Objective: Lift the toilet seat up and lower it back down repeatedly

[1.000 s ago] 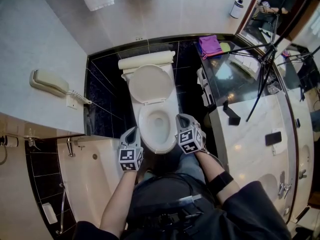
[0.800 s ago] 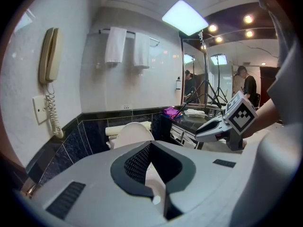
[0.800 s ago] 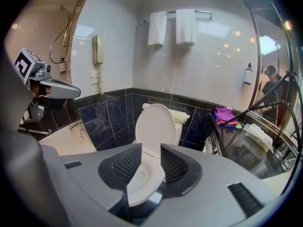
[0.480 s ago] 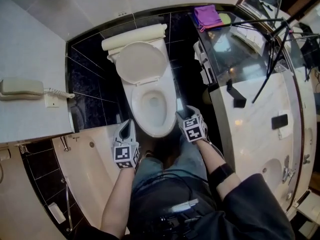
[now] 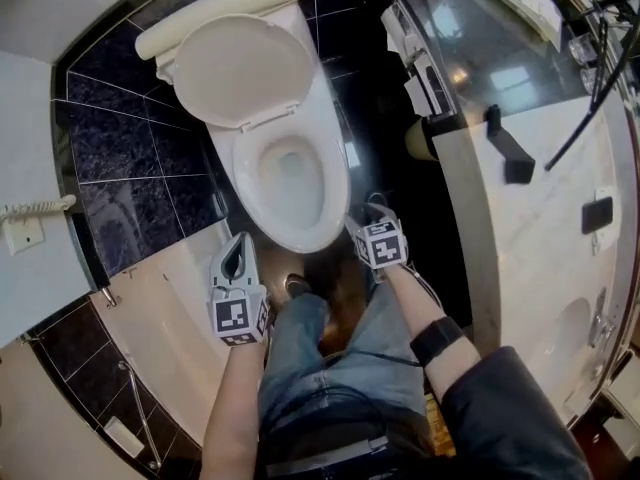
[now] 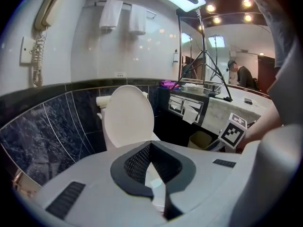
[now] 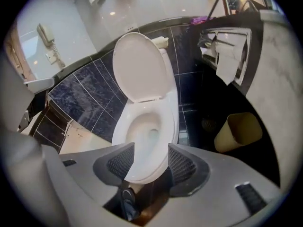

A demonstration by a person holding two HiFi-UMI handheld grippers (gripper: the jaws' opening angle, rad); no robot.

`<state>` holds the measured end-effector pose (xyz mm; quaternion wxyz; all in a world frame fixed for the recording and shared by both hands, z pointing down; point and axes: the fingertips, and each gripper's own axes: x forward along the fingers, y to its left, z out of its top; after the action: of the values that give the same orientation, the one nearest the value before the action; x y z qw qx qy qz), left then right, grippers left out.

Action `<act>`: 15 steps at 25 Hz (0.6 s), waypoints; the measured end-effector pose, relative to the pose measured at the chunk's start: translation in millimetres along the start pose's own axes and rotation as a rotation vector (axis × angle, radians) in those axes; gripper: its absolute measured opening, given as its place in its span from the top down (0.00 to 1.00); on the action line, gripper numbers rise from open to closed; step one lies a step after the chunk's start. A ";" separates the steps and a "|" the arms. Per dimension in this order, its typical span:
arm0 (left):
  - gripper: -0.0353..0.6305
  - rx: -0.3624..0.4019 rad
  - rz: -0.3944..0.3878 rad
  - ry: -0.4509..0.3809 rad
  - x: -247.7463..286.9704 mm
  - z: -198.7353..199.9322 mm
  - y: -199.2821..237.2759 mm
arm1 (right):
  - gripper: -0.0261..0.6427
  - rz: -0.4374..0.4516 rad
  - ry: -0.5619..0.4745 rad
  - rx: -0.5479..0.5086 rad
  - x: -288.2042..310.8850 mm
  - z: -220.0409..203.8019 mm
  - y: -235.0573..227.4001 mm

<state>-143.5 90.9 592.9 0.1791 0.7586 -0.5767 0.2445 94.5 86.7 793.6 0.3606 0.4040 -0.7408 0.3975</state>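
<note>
A: Head view: seat (image 5: 296, 240) looks flat on the bowl (image 5: 340, 168), lid (image 5: 240, 68) up. Long axis runs tank (image 5: 220, 13) to us, front end between left gripper (image 5: 238, 243) and right gripper (image 5: 366, 211).
B: Left gripper view?
A: Jaws closed, empty.
B: Right gripper view?
A: Jaws just opened wide, unloaded; seat front shows past them, untouched. Lowering looks done; next needs a grip on that front edge.

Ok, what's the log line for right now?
toilet lid: raised | left gripper: shut, empty | right gripper: jaws just opened wide, nothing held
</note>
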 end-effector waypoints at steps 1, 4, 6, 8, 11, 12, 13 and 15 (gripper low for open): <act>0.95 0.000 -0.002 0.006 6.3 -9.0 0.2 | 0.59 0.008 0.006 0.042 13.8 -9.6 -3.2; 0.95 -0.011 -0.001 0.019 22.9 -33.2 0.8 | 0.59 0.036 0.015 0.164 50.4 -36.1 -11.0; 0.95 -0.015 0.000 0.023 32.3 -45.5 0.1 | 0.60 0.063 0.013 0.225 70.7 -50.7 -14.2; 0.95 -0.006 -0.002 0.025 40.8 -55.2 0.0 | 0.60 0.089 0.012 0.283 89.2 -63.1 -16.4; 0.95 -0.001 -0.002 0.028 50.8 -67.3 2.4 | 0.60 0.132 0.001 0.372 110.5 -76.1 -18.0; 0.95 -0.002 0.000 0.030 53.0 -71.1 3.7 | 0.61 0.140 -0.001 0.396 116.5 -80.3 -19.1; 0.95 -0.003 0.003 0.032 54.8 -74.8 5.0 | 0.63 0.143 -0.002 0.416 122.4 -84.4 -20.7; 0.95 -0.008 0.008 0.038 57.5 -81.8 7.2 | 0.65 0.146 -0.006 0.451 133.5 -89.5 -24.4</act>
<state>-151.5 88.9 692.9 0.1919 0.7510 -0.5770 0.2573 80.0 115.1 953.0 0.2294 0.4210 -0.6613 0.5769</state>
